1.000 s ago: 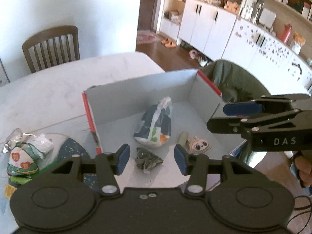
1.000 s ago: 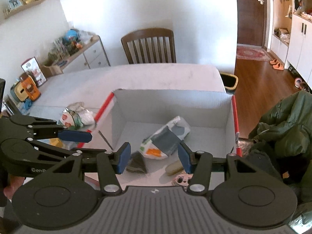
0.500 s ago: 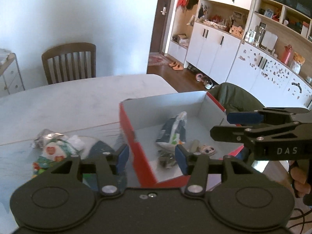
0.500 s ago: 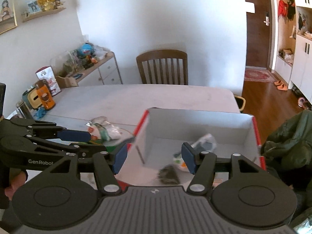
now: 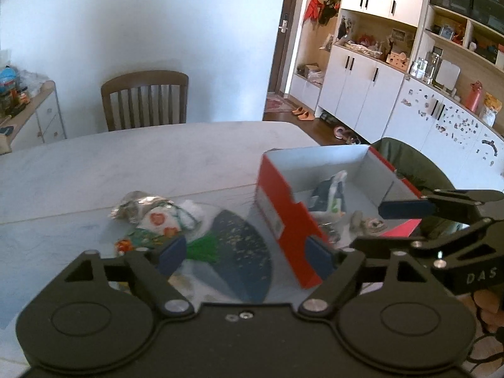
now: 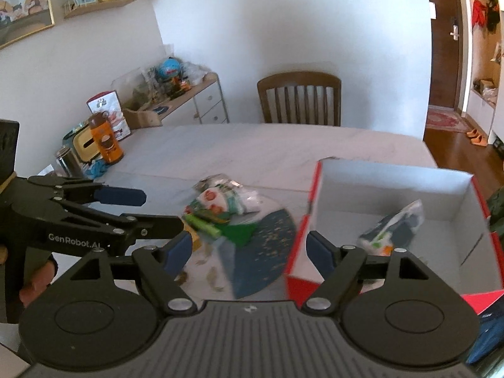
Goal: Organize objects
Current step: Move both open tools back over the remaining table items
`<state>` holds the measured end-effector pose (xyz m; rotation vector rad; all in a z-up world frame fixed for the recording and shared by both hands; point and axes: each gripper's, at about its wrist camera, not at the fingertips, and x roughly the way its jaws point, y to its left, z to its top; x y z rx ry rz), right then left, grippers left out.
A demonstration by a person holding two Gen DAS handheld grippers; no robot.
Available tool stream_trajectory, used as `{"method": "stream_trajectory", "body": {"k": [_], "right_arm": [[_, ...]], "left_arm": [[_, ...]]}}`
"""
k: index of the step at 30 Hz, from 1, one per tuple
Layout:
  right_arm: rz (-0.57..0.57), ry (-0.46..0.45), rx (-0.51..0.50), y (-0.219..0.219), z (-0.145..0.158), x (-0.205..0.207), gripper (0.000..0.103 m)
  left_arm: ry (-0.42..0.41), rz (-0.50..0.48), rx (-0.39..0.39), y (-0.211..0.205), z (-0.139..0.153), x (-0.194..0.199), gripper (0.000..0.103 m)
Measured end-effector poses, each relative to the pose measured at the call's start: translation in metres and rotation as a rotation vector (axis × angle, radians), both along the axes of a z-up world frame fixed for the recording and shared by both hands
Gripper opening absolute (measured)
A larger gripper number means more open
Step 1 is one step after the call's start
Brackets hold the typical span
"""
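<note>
Both grippers have swung left since earlier, off the box (image 5: 285,217) toward loose snack packets (image 5: 151,217) at eleven o'clock. Left gripper (image 5: 244,253) and right gripper (image 6: 245,247) hang empty, jaws apart, likely ready to move packets to the box at two o'clock.

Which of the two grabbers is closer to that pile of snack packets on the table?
Left. The left gripper hangs just before the snack packets; the right gripper sits further right, by the red box.
</note>
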<state>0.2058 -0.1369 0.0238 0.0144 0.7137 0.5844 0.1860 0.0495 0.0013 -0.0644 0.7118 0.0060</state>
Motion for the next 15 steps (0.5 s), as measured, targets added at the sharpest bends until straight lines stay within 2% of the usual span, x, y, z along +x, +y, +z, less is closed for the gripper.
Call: {"method": "stream_trajectory", "body": {"k": [5, 15], "right_arm": [[0.004, 0.022, -0.014, 0.026, -0.009, -0.006, 0.08], [0.001, 0.071, -0.069, 0.077, -0.038, -0.003, 0.08]], "left_arm": [[-0.017, 0.003, -0.003, 0.027, -0.004, -0.012, 0.101], [0.021, 0.023, 0.03, 0.083, -0.028, -0.012, 0.103]]}}
